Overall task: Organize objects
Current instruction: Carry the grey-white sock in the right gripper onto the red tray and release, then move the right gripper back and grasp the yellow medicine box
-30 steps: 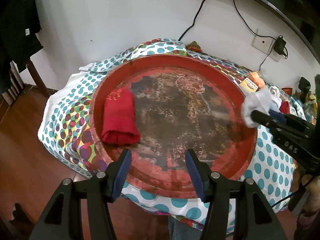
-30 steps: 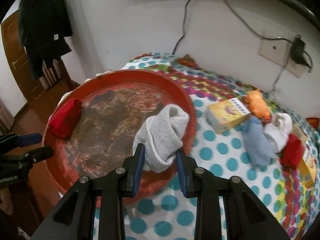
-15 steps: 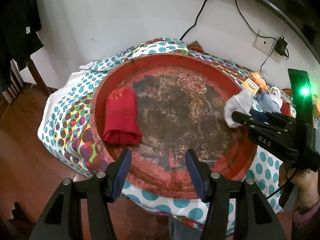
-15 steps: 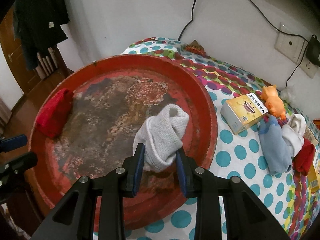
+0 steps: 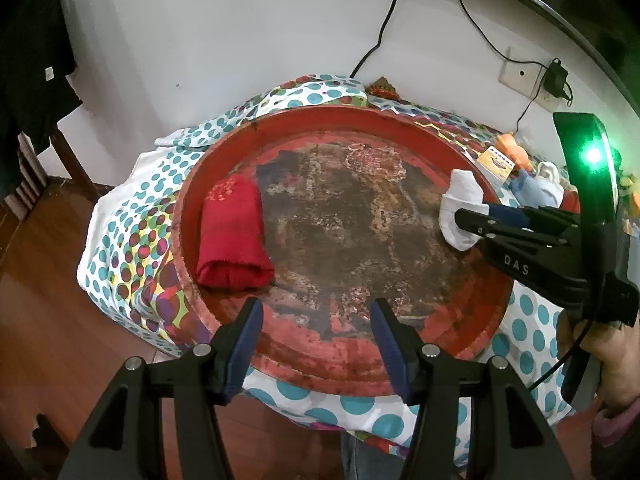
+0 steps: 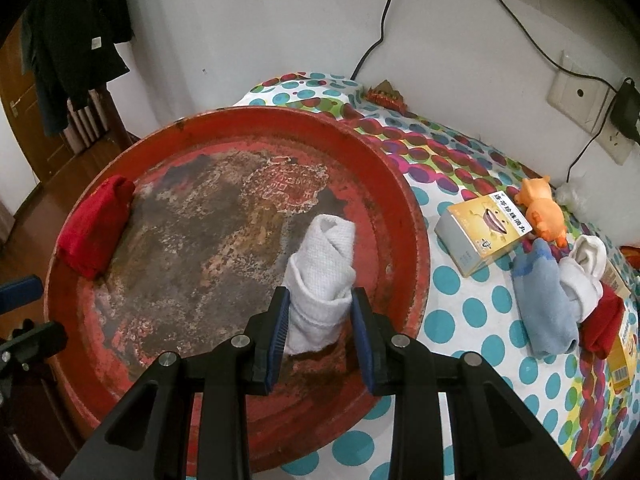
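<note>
A large round red tray (image 5: 472, 332) (image 6: 404, 208) sits on a polka-dot cloth. A rolled red sock (image 5: 232, 236) (image 6: 94, 226) lies at the tray's left side. My right gripper (image 6: 320, 320) (image 5: 460, 216) holds a rolled white sock (image 6: 324, 276) (image 5: 460, 204) between its pads over the tray's right part; the jaws look slightly parted around it. My left gripper (image 5: 316, 340) is open and empty, above the tray's near rim.
On the cloth right of the tray lie a yellow box (image 6: 484, 232), an orange toy (image 6: 542, 212), a blue sock (image 6: 544, 304), a white sock (image 6: 584, 276) and a red sock (image 6: 602, 322). A wall with cables and a socket (image 6: 580, 96) stands behind.
My right gripper carried the white sock from the tray's right rim inward and lower over the tray. Its jaws have widened a little. The left gripper stayed put.
</note>
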`<state>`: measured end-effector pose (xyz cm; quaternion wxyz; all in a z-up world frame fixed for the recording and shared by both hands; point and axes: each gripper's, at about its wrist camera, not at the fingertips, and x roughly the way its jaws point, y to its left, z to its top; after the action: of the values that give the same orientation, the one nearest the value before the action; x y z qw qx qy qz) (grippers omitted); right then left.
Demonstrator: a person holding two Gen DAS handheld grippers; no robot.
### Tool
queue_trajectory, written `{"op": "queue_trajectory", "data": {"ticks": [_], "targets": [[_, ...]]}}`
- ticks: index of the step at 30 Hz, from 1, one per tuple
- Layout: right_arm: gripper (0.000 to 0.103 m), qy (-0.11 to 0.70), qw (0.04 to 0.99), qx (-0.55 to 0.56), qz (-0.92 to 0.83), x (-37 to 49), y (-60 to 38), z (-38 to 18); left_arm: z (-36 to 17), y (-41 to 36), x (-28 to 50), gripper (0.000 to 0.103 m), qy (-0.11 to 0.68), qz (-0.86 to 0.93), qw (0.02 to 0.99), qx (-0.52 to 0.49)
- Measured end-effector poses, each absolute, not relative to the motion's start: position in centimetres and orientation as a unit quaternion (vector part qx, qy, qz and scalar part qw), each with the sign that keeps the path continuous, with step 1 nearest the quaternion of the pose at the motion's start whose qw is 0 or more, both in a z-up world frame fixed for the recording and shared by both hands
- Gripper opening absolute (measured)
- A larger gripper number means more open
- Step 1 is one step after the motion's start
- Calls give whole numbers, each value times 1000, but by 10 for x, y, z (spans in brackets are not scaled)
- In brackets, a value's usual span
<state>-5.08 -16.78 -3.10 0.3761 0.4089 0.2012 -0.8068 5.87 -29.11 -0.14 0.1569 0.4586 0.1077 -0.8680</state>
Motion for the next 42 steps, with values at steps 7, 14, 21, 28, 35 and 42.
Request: {"op": "queue_trajectory", "data": {"ticks": [7, 14, 21, 28, 35, 42], "targets": [[44, 190, 373, 401, -815, -50, -162, -24, -2, -285, 57, 57, 103, -869, 150, 459], [61, 165, 376, 388, -825, -48, -146, -13, -3, -275, 56, 57, 87, -872, 145, 460], [69, 148, 365, 375, -839, -49, -116, -4, -4, -262, 54, 57, 64, -875, 142, 459], [70, 128, 320, 386, -856, -71, -64, -11, -8, -247, 51, 57, 45, -874, 135, 464], [74, 108, 256, 398, -874, -102, 8, -22, -16, -227, 47, 57, 31, -874, 118, 471], [81, 61, 180, 415, -890, -136, 100, -33, -18, -208, 45, 57, 13, -879, 102, 465]]}}
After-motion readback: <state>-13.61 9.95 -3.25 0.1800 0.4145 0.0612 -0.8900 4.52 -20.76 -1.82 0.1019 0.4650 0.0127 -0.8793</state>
